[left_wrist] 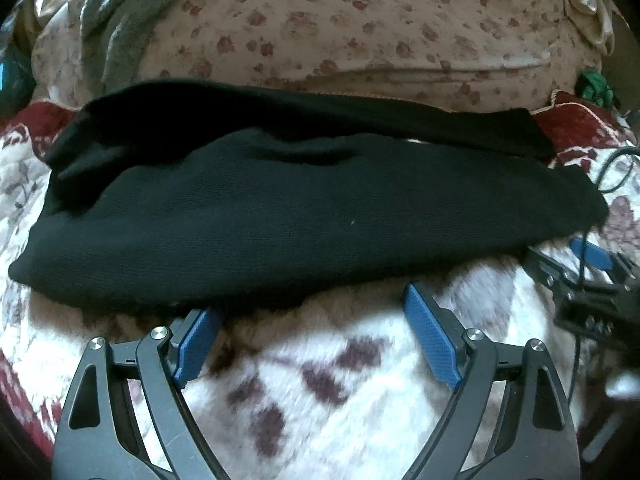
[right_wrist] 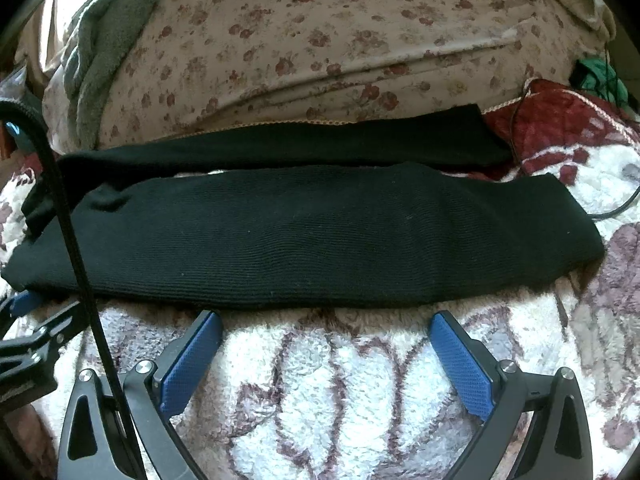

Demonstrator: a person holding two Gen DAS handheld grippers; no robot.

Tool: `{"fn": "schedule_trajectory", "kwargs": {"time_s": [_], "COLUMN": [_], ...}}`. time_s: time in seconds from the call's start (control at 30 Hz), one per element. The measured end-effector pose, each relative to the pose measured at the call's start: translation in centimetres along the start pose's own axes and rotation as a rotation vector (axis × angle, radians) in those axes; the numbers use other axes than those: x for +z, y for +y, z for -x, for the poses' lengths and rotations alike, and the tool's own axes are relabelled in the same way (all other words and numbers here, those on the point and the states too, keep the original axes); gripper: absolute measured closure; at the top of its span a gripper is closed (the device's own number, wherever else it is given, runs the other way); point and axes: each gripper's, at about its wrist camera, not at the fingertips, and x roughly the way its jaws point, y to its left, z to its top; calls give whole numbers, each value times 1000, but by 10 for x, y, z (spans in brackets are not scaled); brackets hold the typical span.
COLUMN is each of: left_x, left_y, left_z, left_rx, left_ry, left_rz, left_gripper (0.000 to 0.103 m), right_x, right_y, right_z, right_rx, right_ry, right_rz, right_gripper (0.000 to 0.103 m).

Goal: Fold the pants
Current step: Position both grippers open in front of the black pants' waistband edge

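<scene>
Black pants lie folded lengthwise across a fleecy blanket, both jaws spread and empty.

Left wrist: left gripper (left_wrist: pixel 312 312) spread, pants (left_wrist: pixel 300 208) hem touching its left pad, bare blanket (left_wrist: pixel 320 380) between jaws.
Right wrist: right gripper (right_wrist: pixel 326 320) released, pants (right_wrist: pixel 320 232) edge just ahead, blanket (right_wrist: pixel 328 392) free below.

Left gripper (left_wrist: pixel 314 306) and right gripper (right_wrist: pixel 326 322) side by side, jaws spread wide, empty.
</scene>
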Motion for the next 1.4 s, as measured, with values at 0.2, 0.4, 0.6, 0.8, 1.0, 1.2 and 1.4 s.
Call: {"fn": "schedule_trajectory", "kwargs": {"time_s": [0.2, 0.4, 0.6, 0.8, 1.0, 1.2, 1.4], "left_x": [-6, -5, -5, -9, -10, -12, -11], "left_y": [11, 17, 20, 17, 18, 21, 22], "left_z": [33, 62, 77, 85, 89, 90, 88], "left_rx": [-7, 11, 9, 10, 19, 19, 15], "left_ry": [-57, -122, -150, -172, -187, -189, -183], "left_rz": [15, 30, 45, 57, 61, 72, 78], "left_gripper": [15, 15, 15, 15, 15, 15, 15], "right_x": [2, -12, -11, -9, -10, -10, -12], "right_y": [-8, 1, 21, 32, 36, 38, 33], "right_z": [8, 40, 72, 96, 104, 104, 102], "right_rx": [127, 195, 162, 150, 151, 141, 140], "right_ry": [2, -116, -108, -127, -131, -147, -155], "right_rz": [-20, -116, -66, -29, -24, -19, -29], "right_gripper": [8, 22, 22, 22, 22, 22, 22]}}
